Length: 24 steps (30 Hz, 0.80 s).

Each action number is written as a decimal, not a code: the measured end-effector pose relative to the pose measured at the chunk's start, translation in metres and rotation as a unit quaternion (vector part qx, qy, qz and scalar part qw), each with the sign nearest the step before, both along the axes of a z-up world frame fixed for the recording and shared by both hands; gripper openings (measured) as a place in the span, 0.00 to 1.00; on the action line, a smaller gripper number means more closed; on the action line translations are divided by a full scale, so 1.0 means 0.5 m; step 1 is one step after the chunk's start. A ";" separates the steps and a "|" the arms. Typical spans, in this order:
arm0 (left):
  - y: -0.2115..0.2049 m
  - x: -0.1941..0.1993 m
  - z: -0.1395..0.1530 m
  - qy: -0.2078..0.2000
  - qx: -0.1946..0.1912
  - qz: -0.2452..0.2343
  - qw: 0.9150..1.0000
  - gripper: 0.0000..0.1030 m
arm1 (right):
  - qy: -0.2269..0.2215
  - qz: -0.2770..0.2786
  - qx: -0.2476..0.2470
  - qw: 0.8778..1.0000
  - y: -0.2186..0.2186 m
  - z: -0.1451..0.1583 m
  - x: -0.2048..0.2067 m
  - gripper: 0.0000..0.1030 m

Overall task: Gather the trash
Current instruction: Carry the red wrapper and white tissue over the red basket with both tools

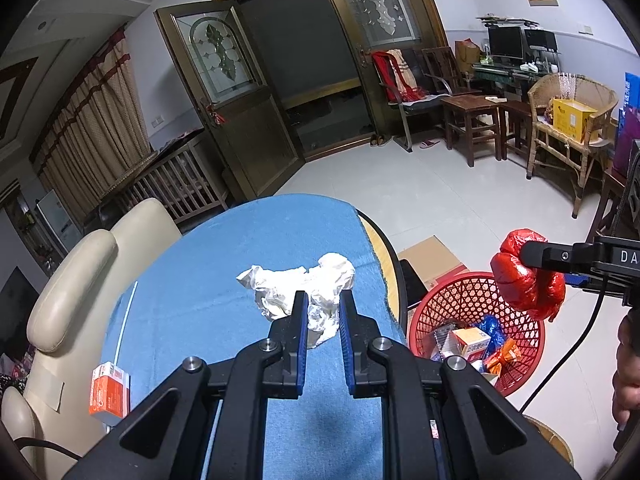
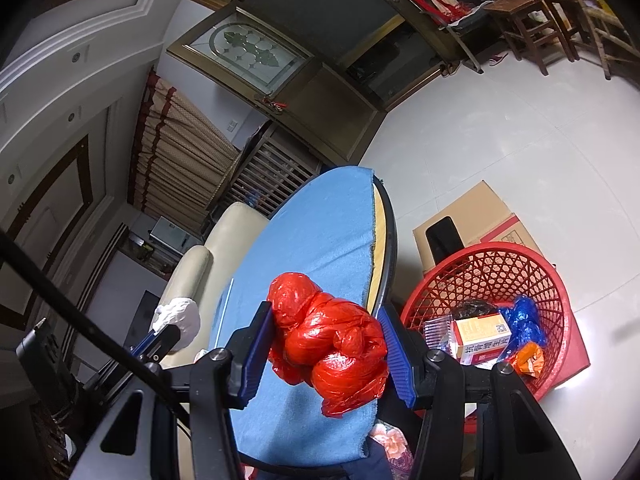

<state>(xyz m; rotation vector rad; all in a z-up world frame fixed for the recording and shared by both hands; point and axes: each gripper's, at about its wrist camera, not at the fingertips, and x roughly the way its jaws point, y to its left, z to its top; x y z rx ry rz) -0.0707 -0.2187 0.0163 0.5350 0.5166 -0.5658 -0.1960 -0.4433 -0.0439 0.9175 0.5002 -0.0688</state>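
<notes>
My left gripper (image 1: pixel 324 300) is shut on a crumpled white paper (image 1: pixel 280 280) over the blue cloth of the round table (image 1: pixel 240 240). From the right wrist view, that paper (image 2: pixel 178 320) shows at the tip of the left gripper (image 2: pixel 168 334). My right gripper (image 2: pixel 325 310) is shut on a knotted red plastic bag (image 2: pixel 332 344), beside the table's right edge. In the left wrist view the red bag (image 1: pixel 528 284) hangs above the red mesh basket (image 1: pixel 460 296), pinched by the right gripper (image 1: pixel 532 260).
The basket (image 2: pixel 500 248) stands on the floor and holds several boxes and wrappers. A cardboard box (image 2: pixel 472 208) sits behind it. An orange box (image 1: pixel 110 390) and a thin white stick (image 1: pixel 126 320) lie at the table's left. A cream sofa (image 1: pixel 80 280) stands beyond.
</notes>
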 end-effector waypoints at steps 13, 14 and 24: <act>-0.011 -0.002 -0.012 0.004 0.010 -0.005 1.000 0.15 | 0.007 -0.004 0.010 1.000 -0.010 -0.010 -0.005 0.54; -0.012 -0.001 -0.014 0.007 0.010 -0.006 1.000 0.15 | 0.007 -0.005 0.010 1.000 -0.010 -0.012 -0.005 0.54; -0.014 0.007 -0.025 0.013 0.016 -0.005 1.000 0.16 | 0.012 -0.006 0.013 1.000 -0.011 -0.019 -0.002 0.54</act>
